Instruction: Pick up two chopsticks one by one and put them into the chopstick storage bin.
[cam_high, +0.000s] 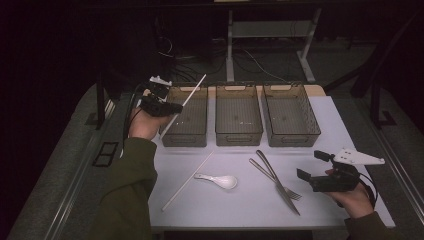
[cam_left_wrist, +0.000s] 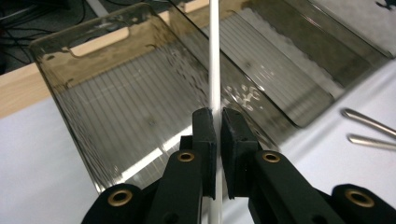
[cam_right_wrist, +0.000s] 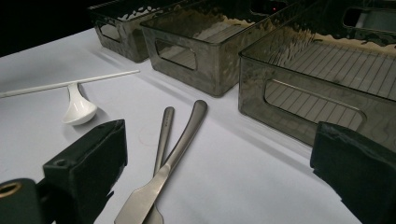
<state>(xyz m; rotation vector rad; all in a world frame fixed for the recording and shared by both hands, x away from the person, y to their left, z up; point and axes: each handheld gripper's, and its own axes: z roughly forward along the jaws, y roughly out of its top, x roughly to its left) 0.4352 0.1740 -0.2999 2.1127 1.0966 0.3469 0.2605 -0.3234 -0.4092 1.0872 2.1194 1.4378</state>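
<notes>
Nearest the camera, the right gripper (cam_high: 320, 167) hovers with jaws wide and nothing between them, beside the knife (cam_high: 278, 182) and fork (cam_high: 274, 179); the left gripper (cam_left_wrist: 216, 122) is clamped on a white chopstick (cam_left_wrist: 214, 56), tilted over the left bin (cam_high: 186, 116). Another chopstick (cam_high: 187, 181) lies touching the spoon (cam_high: 218, 180).

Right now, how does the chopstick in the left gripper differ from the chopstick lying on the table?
The held chopstick is clamped between the left gripper's fingers, raised and slanting over the left bin; the table chopstick lies flat and free. The table chopstick touches the white spoon's handle; the held chopstick touches no cutlery. Both are thin, white and straight.
</notes>
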